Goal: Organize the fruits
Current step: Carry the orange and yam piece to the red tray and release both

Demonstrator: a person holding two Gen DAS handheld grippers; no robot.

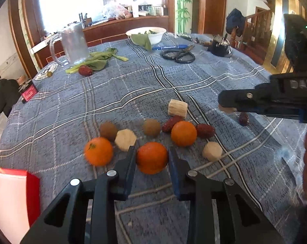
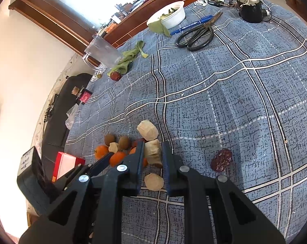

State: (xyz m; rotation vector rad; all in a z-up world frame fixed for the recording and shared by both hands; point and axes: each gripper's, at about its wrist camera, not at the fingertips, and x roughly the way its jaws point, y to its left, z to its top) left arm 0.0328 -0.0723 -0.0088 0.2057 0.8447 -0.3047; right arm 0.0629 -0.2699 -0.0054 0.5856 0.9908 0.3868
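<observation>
Blue-grey checked cloth (image 1: 133, 85) is spread over the whole table, and the fruits are gathered in a loose cluster at its near side.

Item: an orange (image 1: 152, 157) is set between the two fingers of the left gripper (image 1: 152, 158); the jaws are drawn in narrow about it, both pads being seen at its sides, and it is taken as gripped.

Item: a second orange (image 1: 98, 151) is placed just left of that gripper, and a third orange (image 1: 183, 133) lies behind and to the right.

Item: two brown round fruits (image 1: 151, 127) are laid behind the oranges, apart from each other.

Item: pale cut blocks are scattered through the cluster, one (image 1: 125, 139) between the left orange and a brown fruit, one (image 1: 212, 151) at the right, one (image 1: 177, 108) at the back.

Item: red dates (image 1: 205, 130) are lodged either side of the third orange; a single date (image 2: 221, 160) lies well apart to the right.

Item: a further pale block (image 2: 152, 151) is clamped in the right gripper (image 2: 152, 154), whose jaws are closed narrow on it, above the cloth.

Item: a red box (image 1: 15, 191) is seen at the near left edge.

Farther back are recorded a clear jug (image 1: 74, 44), leafy greens (image 1: 100, 59) with one more date beside them, a white bowl (image 1: 155, 35), a blue pen (image 1: 169, 47) and black scissors (image 1: 179, 56).
</observation>
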